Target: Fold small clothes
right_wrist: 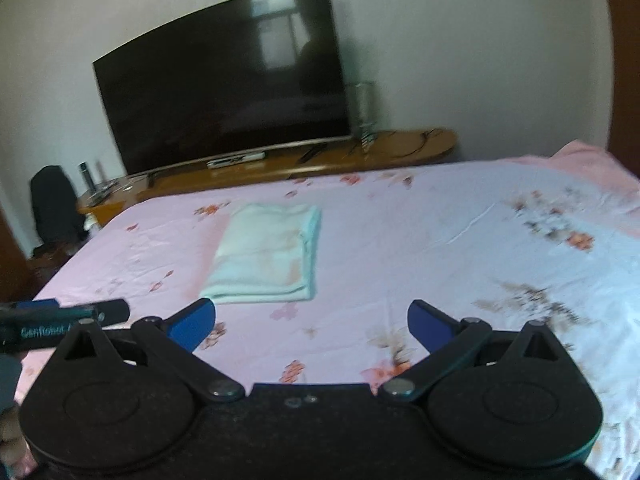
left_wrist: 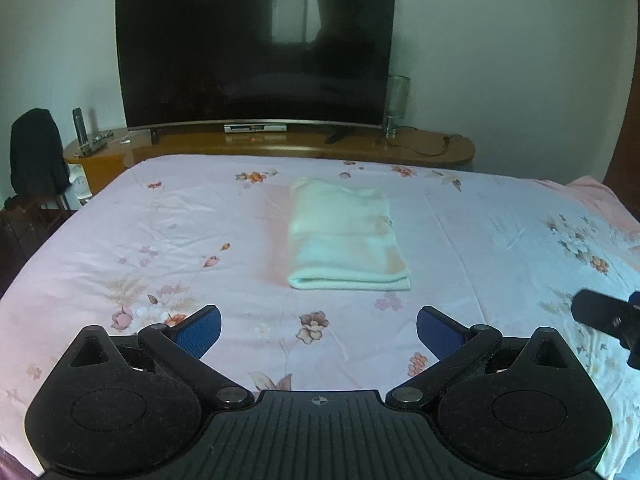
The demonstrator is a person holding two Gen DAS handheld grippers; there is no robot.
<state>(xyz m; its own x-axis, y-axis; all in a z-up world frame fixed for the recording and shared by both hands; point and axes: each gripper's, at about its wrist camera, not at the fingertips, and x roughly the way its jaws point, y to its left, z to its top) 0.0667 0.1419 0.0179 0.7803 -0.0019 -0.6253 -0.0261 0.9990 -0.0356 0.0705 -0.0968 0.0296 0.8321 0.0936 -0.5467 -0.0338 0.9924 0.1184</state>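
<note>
On the pink flowered bedsheet, near the middle of the bed, lies a pale folded cloth, a neat rectangle with its layered edge facing the cameras and nothing touching it. The left gripper hangs above the sheet on the near side of the cloth, its blue pads spread wide apart with nothing between them. The right gripper is spread just as wide and holds nothing either; from its view the cloth sits ahead and to the left. Each gripper shows at the edge of the other's view, so the two are side by side. Beyond the foot of the bed a dark curved television stands on a low wooden cabinet against the pale wall
</note>
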